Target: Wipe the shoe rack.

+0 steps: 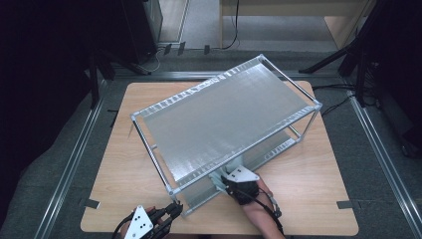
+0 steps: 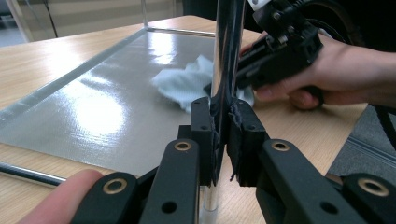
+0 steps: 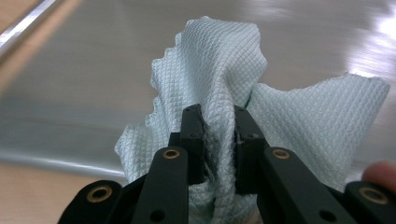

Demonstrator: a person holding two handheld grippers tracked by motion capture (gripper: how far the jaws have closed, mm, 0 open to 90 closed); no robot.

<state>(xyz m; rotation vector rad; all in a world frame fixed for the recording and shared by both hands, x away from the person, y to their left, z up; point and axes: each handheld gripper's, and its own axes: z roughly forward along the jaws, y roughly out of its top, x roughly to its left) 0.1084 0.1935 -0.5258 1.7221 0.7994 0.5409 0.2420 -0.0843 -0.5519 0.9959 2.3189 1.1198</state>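
Note:
A two-tier metal shelf rack [image 1: 224,119] stands slantwise on the wooden table. My left gripper [image 1: 175,209] is at the rack's near corner, shut on the upright chrome post [image 2: 229,46]; its pads [image 2: 203,126] press the post from both sides. My right gripper [image 1: 226,180] reaches under the top shelf from the near side. It is shut on a pale blue waffle-weave cloth [image 3: 224,70], bunched between its pads [image 3: 192,126]. The cloth [image 2: 182,84] lies on the lower shelf [image 2: 93,107], just behind the post.
The wooden table [image 1: 308,189] has bare surface to the right and left of the rack. A thin chrome rail [image 2: 28,173] runs along the lower shelf's near edge. Metal floor tracks [image 1: 74,159] flank the table. A thumb [image 2: 60,196] rests by my left gripper.

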